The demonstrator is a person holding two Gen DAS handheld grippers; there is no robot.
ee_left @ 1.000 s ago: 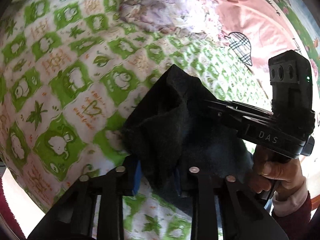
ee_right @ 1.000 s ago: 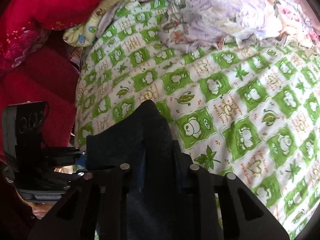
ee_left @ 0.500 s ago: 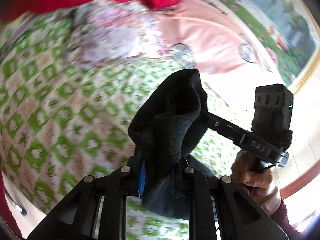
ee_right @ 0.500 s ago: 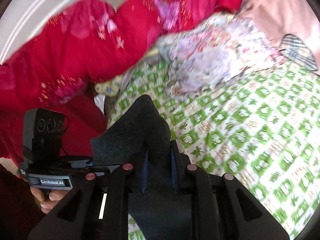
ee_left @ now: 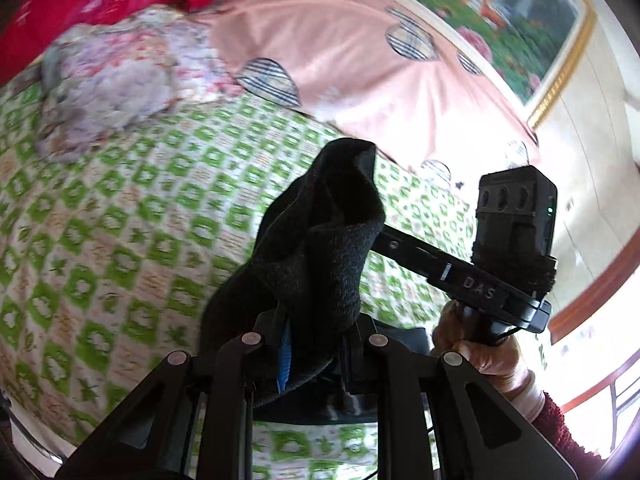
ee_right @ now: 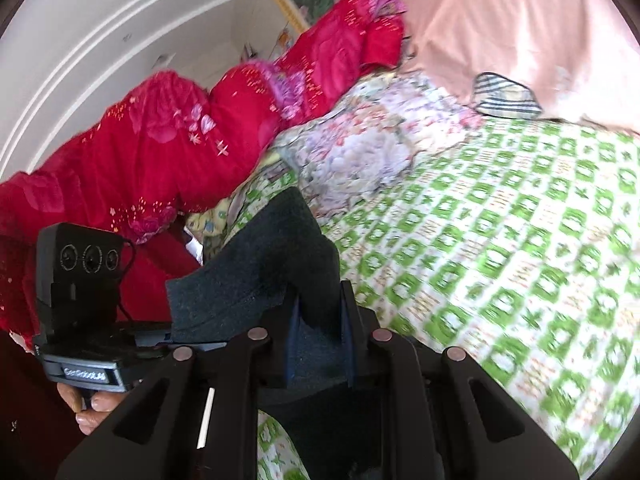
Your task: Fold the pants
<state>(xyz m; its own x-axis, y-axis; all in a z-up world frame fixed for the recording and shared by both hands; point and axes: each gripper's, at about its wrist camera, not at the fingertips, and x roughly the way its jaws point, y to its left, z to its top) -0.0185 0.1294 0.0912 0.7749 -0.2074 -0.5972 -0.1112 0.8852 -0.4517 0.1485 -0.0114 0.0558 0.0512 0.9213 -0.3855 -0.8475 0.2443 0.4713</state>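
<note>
Both views had swung upward since the earlier frames: the green-and-white checked bedsheet [ee_left: 120, 248] that had filled them had dropped lower, and the pink quilt with striped heart patches [ee_left: 352, 60] and the gold-framed landscape picture [ee_left: 520, 12] on the wall had come into sight. Both tools had been raised and carried across the bed with the cloth.

Left gripper [ee_left: 316, 344]: jaws had narrowed slightly and were pinched on a thick bunch of the dark charcoal knit pants [ee_left: 320, 248], which rose ahead of the fingertips and hid them. Right gripper [ee_right: 318, 336]: jaws likewise pressed onto a folded edge of the same pants, which stood up just ahead of the tips and draped below them.

Each tool appeared in the other's camera, close alongside, with a hand [ee_left: 480, 344] on the grip. Judgement: gripping one edge at two points keeps it taut and level, so the fabric hangs free off the sheet and can be laid over in a clean fold.

Ahead of the tools lay a crumpled pale floral cloth [ee_right: 360, 148] and red flowered bedding [ee_right: 180, 140].
</note>
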